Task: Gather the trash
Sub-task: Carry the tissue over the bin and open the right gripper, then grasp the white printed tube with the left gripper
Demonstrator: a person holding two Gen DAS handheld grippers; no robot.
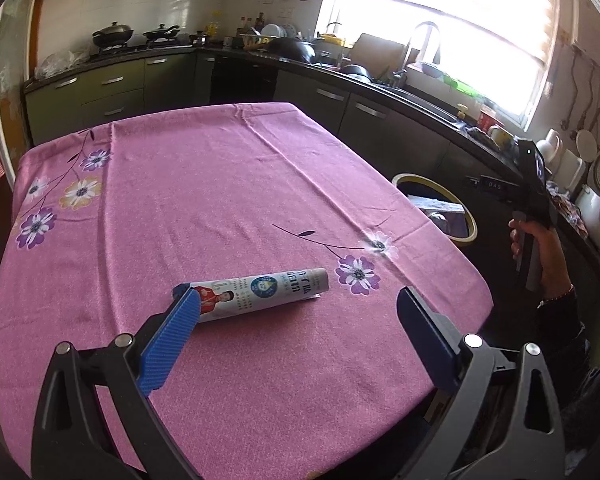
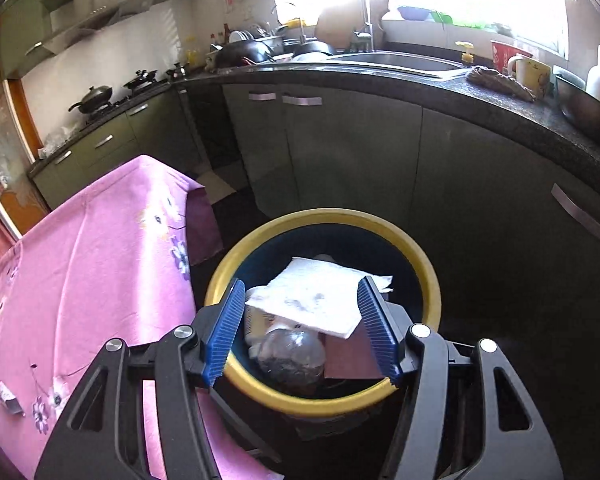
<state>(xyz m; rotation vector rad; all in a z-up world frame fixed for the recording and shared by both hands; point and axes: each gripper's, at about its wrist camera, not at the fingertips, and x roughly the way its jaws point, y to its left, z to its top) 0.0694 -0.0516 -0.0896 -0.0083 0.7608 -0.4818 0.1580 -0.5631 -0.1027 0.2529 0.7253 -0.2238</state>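
Ribbed blue pads parted on both grippers; trash on cloth and in bin.

Low in frame, the left gripper (image 1: 296,320) is spread around nothing, a glossy printed tube (image 1: 256,293) lying just beyond on the pink floral tablecloth (image 1: 220,184). Only the right wrist view shows the right gripper (image 2: 302,326), parted above the yellow-rimmed bin (image 2: 428,280) holding a soft white tissue (image 2: 316,296).

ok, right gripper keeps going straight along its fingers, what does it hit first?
Probably the white paper napkin lying on top of the trash in the yellow-rimmed bin; the open right gripper points down into it. Depth is unclear.
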